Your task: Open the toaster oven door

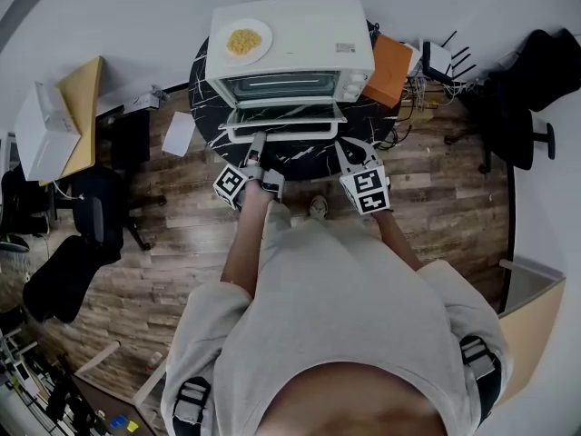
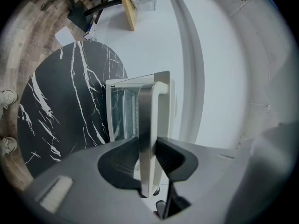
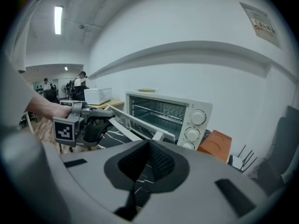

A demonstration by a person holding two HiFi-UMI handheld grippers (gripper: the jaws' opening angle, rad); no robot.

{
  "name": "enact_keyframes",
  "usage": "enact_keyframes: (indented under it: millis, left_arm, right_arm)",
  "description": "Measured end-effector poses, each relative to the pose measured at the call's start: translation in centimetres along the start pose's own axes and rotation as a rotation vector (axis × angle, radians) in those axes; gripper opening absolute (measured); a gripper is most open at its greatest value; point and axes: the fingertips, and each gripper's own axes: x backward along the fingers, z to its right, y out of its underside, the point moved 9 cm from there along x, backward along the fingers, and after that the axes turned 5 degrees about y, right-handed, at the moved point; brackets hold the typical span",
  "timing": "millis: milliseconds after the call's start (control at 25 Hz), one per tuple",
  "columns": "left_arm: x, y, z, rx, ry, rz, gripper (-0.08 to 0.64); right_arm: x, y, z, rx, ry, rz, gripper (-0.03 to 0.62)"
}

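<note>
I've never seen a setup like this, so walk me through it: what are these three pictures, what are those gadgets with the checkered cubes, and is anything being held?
There is no robot here: a person holds a two-jaw gripper in each hand, and the cubes are part of the grippers. The head view looks down from a camera on the person's head. The other two pictures come from a camera riding on each gripper. On the round black marble table stands a white toaster oven with a plate of yellow food on top. Its door is swung down, open. The left gripper is clamped on the door handle. The right gripper is shut and holds nothing.
</note>
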Motion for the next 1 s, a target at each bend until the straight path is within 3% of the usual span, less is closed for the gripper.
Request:
enact_keyframes:
  millis: [1000]
  left_arm:
    - [3.4, 1.1, -3.4, 0.012, -0.095, 0.008, 0.1]
  right_arm:
    - [0.2, 0.4, -0.3, 0.009, -0.013, -0.004, 0.014]
